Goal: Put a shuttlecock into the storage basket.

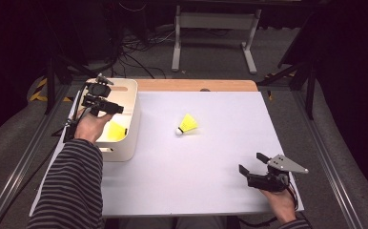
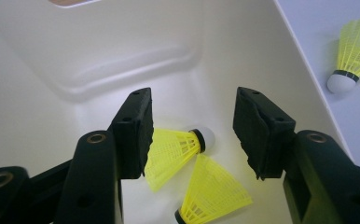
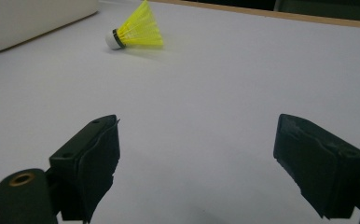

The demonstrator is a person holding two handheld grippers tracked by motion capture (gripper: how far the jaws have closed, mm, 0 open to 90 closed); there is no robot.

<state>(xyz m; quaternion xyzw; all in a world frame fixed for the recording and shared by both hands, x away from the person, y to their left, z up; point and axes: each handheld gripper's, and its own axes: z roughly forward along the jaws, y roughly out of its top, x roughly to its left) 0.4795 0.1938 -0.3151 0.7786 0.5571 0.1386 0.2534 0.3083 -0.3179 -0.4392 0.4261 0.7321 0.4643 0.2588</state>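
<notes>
Hovering over the white bin (image 1: 127, 119) at the left of the table (image 1: 210, 162), the left gripper (image 2: 192, 126) is standing with its jaws spread and nothing pressed between them. 2 yellow shuttlecocks are lying on the bin floor below it: 1 (image 2: 178, 149) just beside the left pad (image 2: 136, 135), the other (image 2: 213, 193) nearer the camera. A 3rd shuttlecock (image 1: 188, 124) is lying on the table, right of the bin and well apart from the right gripper (image 1: 254, 163), which is resting at the near right with its jaws wide and nothing in them.

Judging from this, the risk is on the way out: the left pad is sitting so close to the feathers that lifting at a slant could snag the skirt and drag a shuttlecock up the wall. Reaching for the 3rd one, the right jaws could pinch the flimsy skirt and crush it, or nudge the round cork and set it rolling.

Whether that pad is touching the feathers, I cannot tell. The nearer shuttlecock's cork is cut off at the frame edge, and from above the left hand (image 1: 90, 126) is covering much of the bin.
</notes>
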